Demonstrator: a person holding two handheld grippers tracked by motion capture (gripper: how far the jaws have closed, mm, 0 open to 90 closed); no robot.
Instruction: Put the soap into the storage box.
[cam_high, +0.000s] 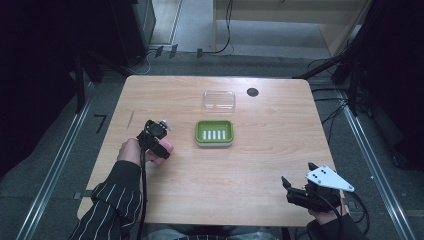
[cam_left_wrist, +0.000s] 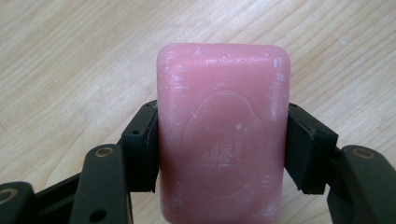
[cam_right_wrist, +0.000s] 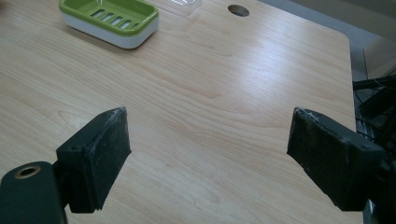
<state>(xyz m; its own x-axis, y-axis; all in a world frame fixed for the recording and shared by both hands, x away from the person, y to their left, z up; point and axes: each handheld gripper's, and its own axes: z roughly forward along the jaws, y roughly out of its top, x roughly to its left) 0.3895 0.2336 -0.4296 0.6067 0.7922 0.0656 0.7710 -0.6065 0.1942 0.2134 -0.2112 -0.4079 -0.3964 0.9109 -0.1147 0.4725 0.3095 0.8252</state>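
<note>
Pale wood made up the surface (cam_high: 240, 165) we worked over. At its left, our left hand-held gripper (cam_high: 159, 141) was clamped on a pink soap bar (cam_left_wrist: 223, 135), both pads pressing its long sides, with the bar held just above the wood. Right of it, near the middle, sat the green soap dish (cam_high: 214, 133), with a clear lid (cam_high: 219, 100) beyond it. At the right edge, our right hand-held gripper (cam_right_wrist: 208, 154) stood spread wide, holding nothing. We judged the smooth bar could slide out of the pads, or catch the dish rim and tip the dish.
</note>
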